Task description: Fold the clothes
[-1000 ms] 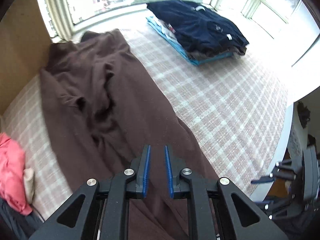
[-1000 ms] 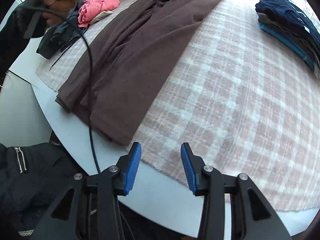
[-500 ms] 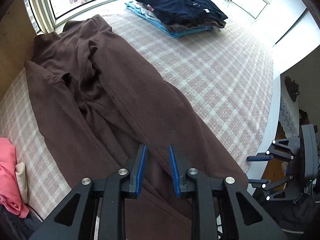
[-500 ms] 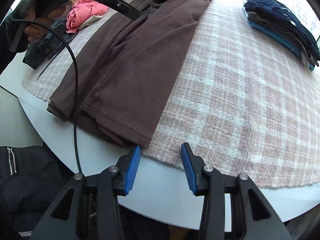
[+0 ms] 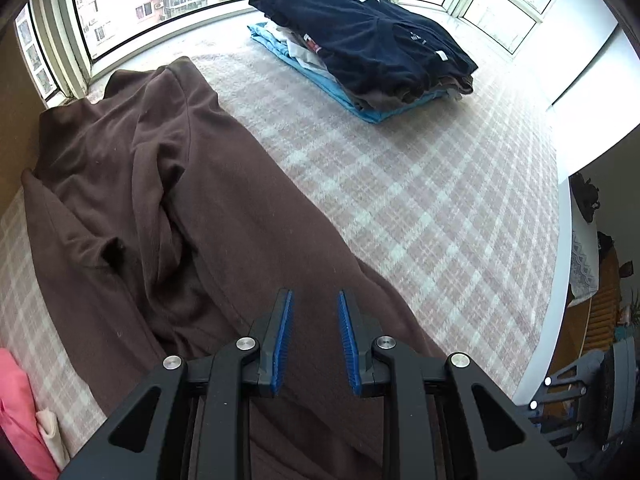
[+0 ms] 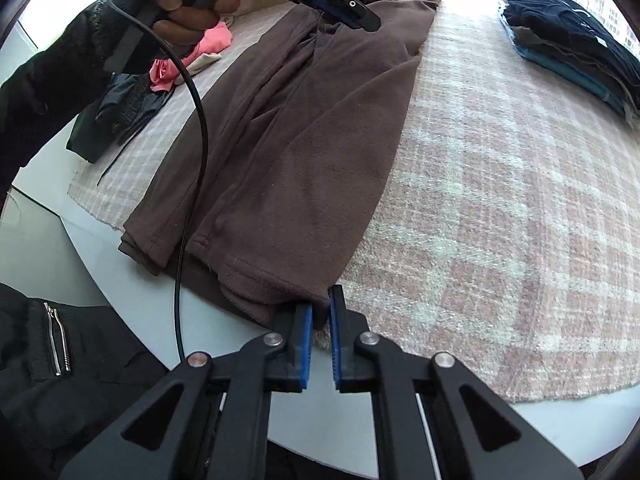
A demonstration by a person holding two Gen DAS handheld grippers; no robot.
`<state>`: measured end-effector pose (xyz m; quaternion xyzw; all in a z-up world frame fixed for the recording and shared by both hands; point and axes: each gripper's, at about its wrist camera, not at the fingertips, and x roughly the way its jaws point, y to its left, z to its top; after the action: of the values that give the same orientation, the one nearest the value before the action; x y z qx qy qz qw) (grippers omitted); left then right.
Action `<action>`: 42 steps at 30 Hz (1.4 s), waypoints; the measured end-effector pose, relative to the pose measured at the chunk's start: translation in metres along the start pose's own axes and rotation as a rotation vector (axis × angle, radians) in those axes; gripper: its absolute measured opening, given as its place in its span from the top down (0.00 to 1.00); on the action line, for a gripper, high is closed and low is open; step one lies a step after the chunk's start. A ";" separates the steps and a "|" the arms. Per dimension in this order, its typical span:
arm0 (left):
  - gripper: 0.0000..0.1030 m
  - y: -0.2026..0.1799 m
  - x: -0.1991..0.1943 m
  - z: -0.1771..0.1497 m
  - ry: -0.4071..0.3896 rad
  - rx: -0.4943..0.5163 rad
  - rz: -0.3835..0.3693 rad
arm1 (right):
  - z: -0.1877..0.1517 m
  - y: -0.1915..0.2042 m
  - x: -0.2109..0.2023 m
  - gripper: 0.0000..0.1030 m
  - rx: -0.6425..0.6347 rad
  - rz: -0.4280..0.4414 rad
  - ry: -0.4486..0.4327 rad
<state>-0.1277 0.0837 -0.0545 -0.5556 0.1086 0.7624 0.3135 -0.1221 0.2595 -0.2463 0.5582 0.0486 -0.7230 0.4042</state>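
Desk: a checked blanket (image 6: 500, 184) is covering it.
Right tool (image 6: 320, 312): closing, pinching the brown clothing (image 6: 304, 152) corner.
Left tool (image 5: 314, 312): hanging open above the brown clothing.

Directly under and ahead of the left gripper (image 5: 314, 294) lies the long garment (image 5: 208, 208), stretched lengthwise on the blanket (image 5: 420, 200) and reaching away toward the window (image 5: 160, 0). Far ahead and to the right of this gripper, well apart from the garment, sits a stack of folded clothes (image 5: 360, 52), also on the blanket. Near on the left, at the blanket's edge, a small heap of clothes (image 5: 16, 412). At the right gripper (image 6: 320, 300), jaws closing, the garment's near hem corner between them, over the table (image 6: 120, 280) edge. Ahead and right of it only blanket, with the stack far ahead on the right.
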 end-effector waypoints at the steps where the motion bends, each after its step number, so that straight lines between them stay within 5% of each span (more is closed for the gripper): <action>1: 0.78 0.001 0.004 0.006 0.003 0.013 0.009 | 0.001 0.002 0.002 0.93 0.005 0.013 -0.007; 7: 0.78 0.010 0.027 0.016 0.058 0.041 0.028 | -0.004 -0.001 0.002 0.88 0.054 -0.020 -0.019; 11: 0.78 0.009 0.026 0.014 0.061 0.073 0.040 | -0.010 -0.005 -0.006 0.68 0.064 -0.057 -0.021; 16: 0.77 0.015 0.029 0.015 0.071 0.045 0.024 | -0.015 -0.016 -0.024 0.74 0.062 0.019 -0.095; 17: 0.77 0.016 0.029 0.014 0.072 0.040 0.022 | -0.015 -0.020 -0.027 0.95 0.063 0.020 -0.096; 25: 0.77 0.034 0.023 0.013 0.054 -0.009 0.024 | -0.034 -0.042 -0.087 0.96 0.120 0.154 -0.190; 33: 0.78 0.033 0.022 0.014 0.050 -0.009 0.035 | -0.047 -0.048 -0.047 0.97 0.209 0.163 -0.105; 42: 0.77 0.014 0.009 0.027 0.026 0.058 0.024 | -0.032 -0.033 -0.048 0.91 0.118 0.024 -0.122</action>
<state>-0.1591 0.0899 -0.0559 -0.5547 0.1415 0.7554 0.3188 -0.1159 0.3234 -0.2302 0.5364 -0.0253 -0.7525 0.3813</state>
